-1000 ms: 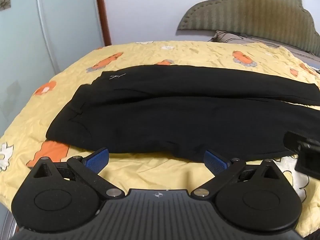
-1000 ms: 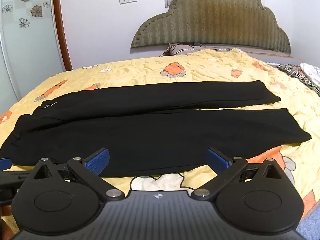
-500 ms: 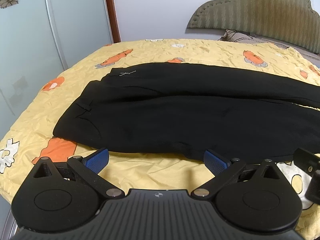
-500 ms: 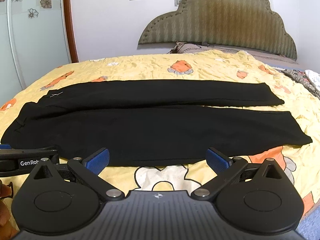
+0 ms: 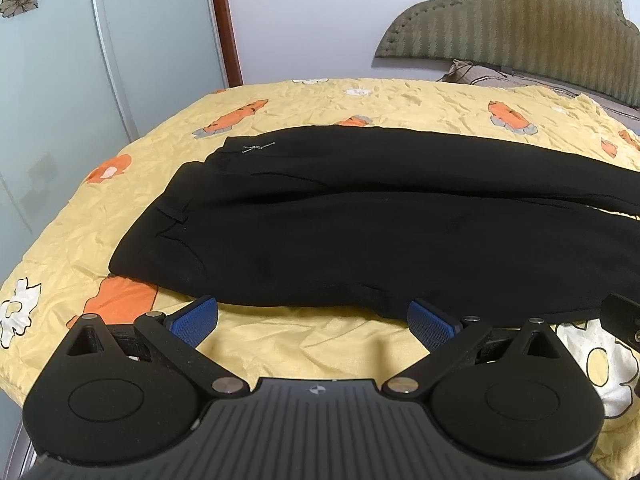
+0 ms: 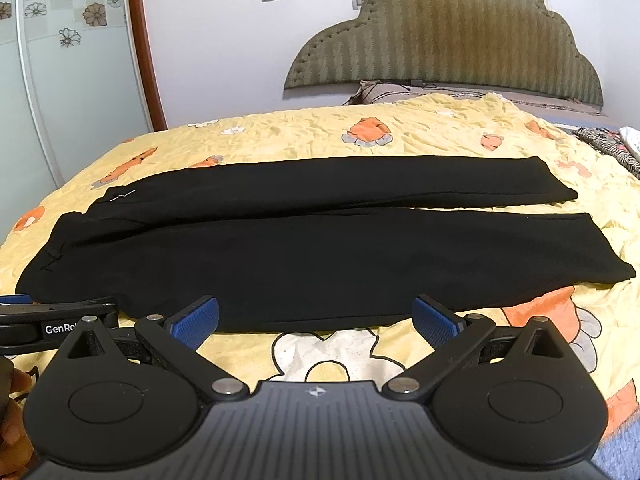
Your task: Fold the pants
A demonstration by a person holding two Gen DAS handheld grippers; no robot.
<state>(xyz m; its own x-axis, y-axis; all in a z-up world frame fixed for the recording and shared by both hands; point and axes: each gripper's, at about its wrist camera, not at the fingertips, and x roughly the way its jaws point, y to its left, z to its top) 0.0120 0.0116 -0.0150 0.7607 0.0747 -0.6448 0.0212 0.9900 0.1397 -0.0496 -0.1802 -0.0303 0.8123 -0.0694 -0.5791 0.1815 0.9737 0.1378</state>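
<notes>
Black pants (image 5: 380, 232) lie flat on the yellow bedspread (image 5: 280, 344), waist to the left, both legs running right. In the right wrist view the pants (image 6: 320, 256) show whole, the leg ends at the right. My left gripper (image 5: 314, 318) is open and empty, just short of the near edge of the pants by the waist end. My right gripper (image 6: 316, 316) is open and empty, just short of the near leg's edge at its middle. The left gripper's body shows at the left edge of the right wrist view (image 6: 56, 326).
A padded headboard (image 6: 448, 40) and a pillow (image 6: 400, 92) are at the far side. A sliding wardrobe door (image 5: 100, 80) stands to the left. Patterned cloth (image 6: 612, 148) lies at the bed's right edge. The near bed edge drops off below the left gripper.
Both grippers have drawn back and risen slightly, so more of the pants and bedspread shows. The pants have not moved. Both stay open.
</notes>
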